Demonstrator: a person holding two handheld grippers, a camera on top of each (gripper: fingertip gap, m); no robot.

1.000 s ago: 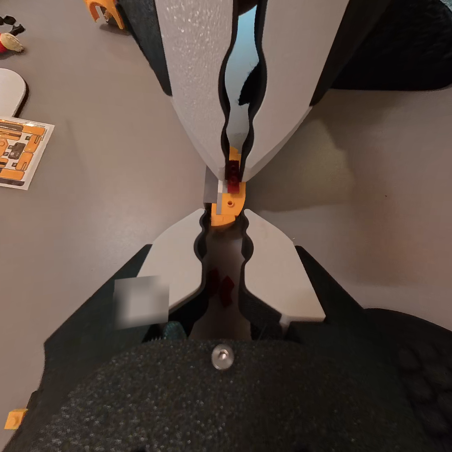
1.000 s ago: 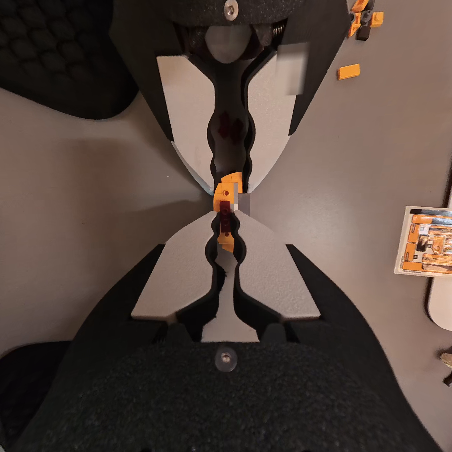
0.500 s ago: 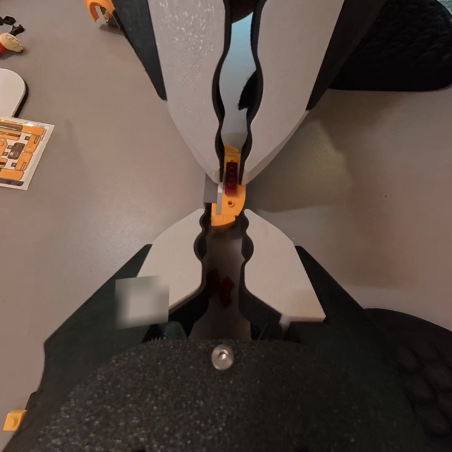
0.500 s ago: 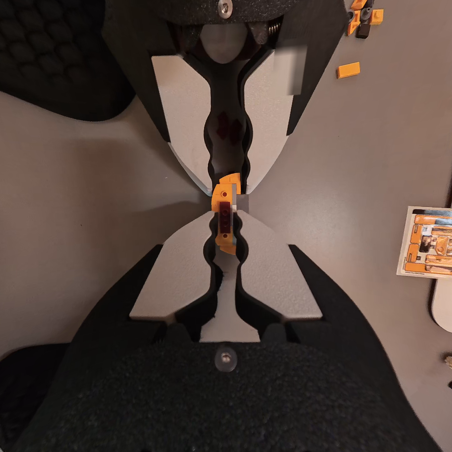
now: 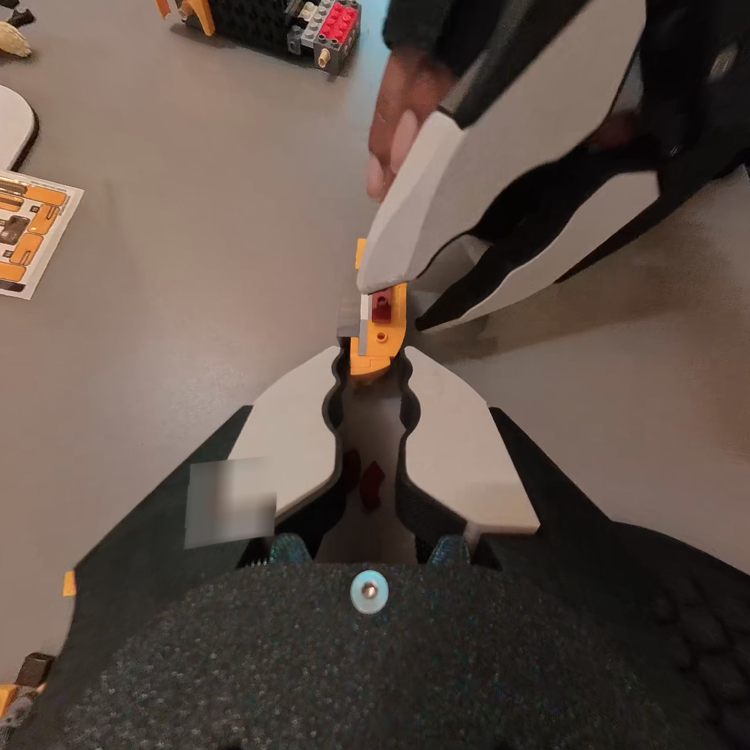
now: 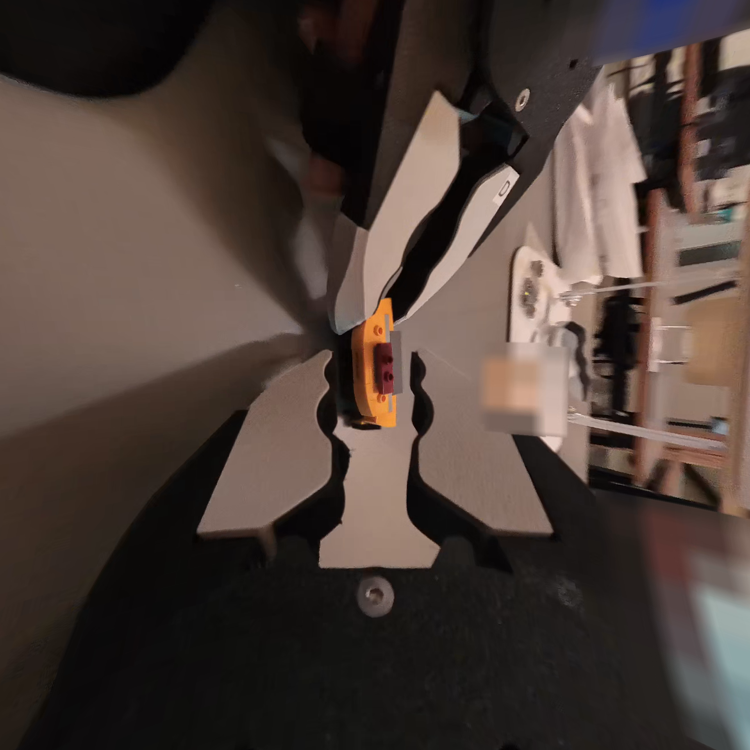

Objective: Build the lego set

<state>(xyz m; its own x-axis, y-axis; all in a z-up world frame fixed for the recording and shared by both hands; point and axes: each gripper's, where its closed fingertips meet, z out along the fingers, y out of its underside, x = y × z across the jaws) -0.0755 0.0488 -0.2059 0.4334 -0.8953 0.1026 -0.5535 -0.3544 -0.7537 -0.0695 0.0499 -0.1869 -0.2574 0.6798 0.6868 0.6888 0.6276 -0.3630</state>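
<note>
While the grey table (image 5: 203, 251) fills the frame, the left gripper (image 5: 371, 357) at centre clamps the orange sub-assembly (image 5: 379, 337) by its near end, steadying it. The right gripper (image 6: 371, 389), tilted in from the upper right, stands parted around it, gripping nothing, one tip resting on the dark red plate (image 5: 381, 308), probably to seat it.

Dim warm light, soft shadows on the table (image 5: 203, 243); wide-angle bending, with motion blur strongest in the right wrist view.
</note>
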